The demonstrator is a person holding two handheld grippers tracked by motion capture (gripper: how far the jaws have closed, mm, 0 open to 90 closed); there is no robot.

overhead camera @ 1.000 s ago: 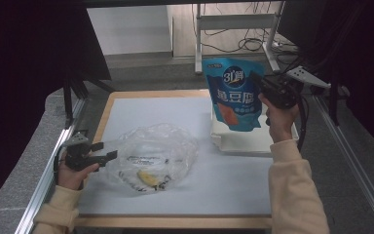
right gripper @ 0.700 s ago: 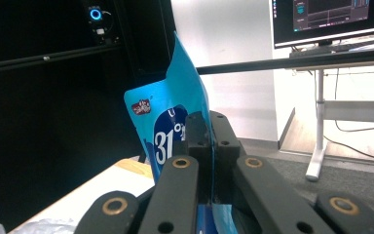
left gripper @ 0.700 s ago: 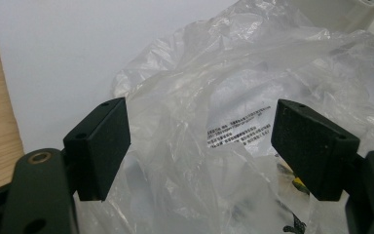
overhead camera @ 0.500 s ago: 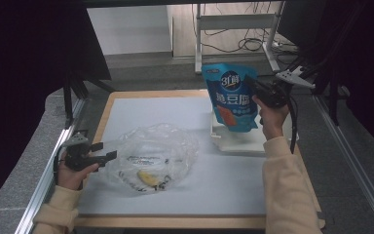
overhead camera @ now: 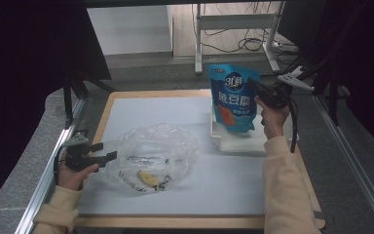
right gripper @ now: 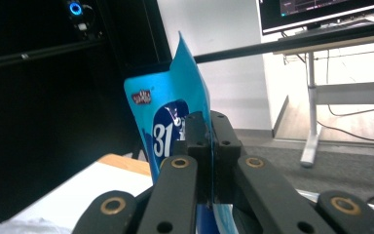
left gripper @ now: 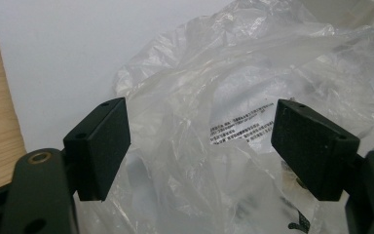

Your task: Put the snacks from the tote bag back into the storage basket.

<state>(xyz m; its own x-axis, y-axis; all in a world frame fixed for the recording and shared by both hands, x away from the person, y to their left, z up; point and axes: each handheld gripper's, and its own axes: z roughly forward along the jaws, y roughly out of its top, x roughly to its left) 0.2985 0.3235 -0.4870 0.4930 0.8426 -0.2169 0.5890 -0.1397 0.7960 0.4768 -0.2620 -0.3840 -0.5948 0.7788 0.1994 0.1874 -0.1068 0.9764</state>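
Glossy blue pouch (overhead camera: 233,100) — flat, upright, long axis vertical — pinched at its edge by the right gripper (overhead camera: 260,92), over a white tray (overhead camera: 238,144). Left gripper (overhead camera: 108,150) gapes around the crinkly clear plastic bag (overhead camera: 153,158), perhaps touching it.

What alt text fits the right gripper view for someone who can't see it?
The right gripper has its black jaws clamped on the edge of an upright blue snack pouch. Behind it stand dark curtains, a white wall and a desk leg.

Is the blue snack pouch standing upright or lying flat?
Upright. The blue snack pouch hangs vertically, top edge up, over the white tray; the right gripper is shut on its side edge.
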